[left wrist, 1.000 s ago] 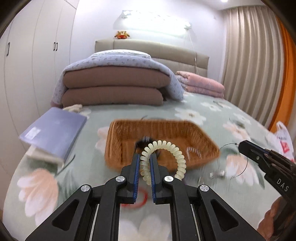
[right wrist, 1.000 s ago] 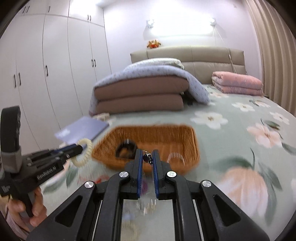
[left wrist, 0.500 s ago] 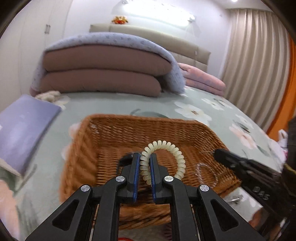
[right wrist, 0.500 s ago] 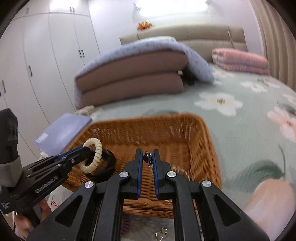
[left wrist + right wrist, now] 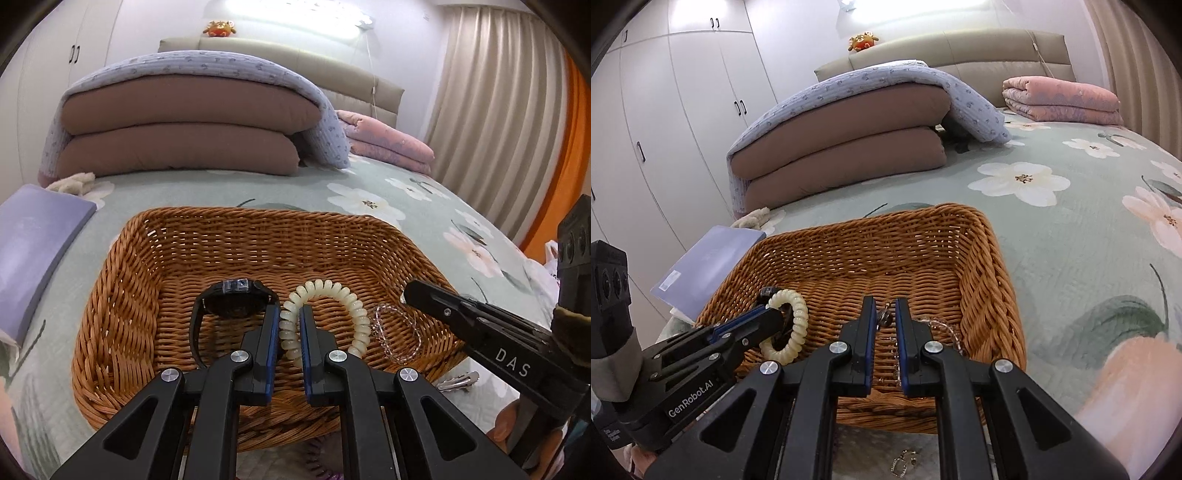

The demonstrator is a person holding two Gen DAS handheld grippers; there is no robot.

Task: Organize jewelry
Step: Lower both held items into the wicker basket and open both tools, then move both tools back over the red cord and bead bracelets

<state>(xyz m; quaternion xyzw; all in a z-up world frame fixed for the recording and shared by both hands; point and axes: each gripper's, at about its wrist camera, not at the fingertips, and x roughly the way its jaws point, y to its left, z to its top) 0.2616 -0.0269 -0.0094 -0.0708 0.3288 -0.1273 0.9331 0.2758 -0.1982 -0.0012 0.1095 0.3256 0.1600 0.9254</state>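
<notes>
Two grippers hang over the wicker basket [image 5: 122,295], each clenched on one piece of jewelry

Left gripper [image 5: 290,332]: pads pinch the cream spiral coil bracelet [image 5: 354,306] at its left side; the rest of the loop arcs up and right of the fingertips, free of them, above the near part of the basket floor. In the right wrist view the same loop dangles from the left gripper [image 5: 764,317] near the basket's left wall

Right gripper [image 5: 884,321]: jaws nearly together on a thin chain with a small dark bead or clasp [image 5: 886,316] showing between the tips. The chain trails down between the fingers toward the basket's near wall. Exact type of piece too small to tell

Already lying in the basket: a black watch [image 5: 236,301] left of the coil, a clear beaded bracelet [image 5: 397,332] at the right side. Outside, on the floral bedspread [image 5: 1071,258] just near of the basket: a silver hair clip [image 5: 458,380] and a small silver trinket [image 5: 903,463]

Handling judgement:
- Coil: light, springy, probably plastic; it will stretch and rebound rather than break. A pinch across a few turns, as now, looks adequate; may bounce on release
- Chain: very light, limp, slippery; likely to snag on wicker or tangle with the beaded bracelet. Best held at the clasp or bead, the one firm spot

Both pieces sit over the basket interior; release appears to be the remaining step for each
</notes>
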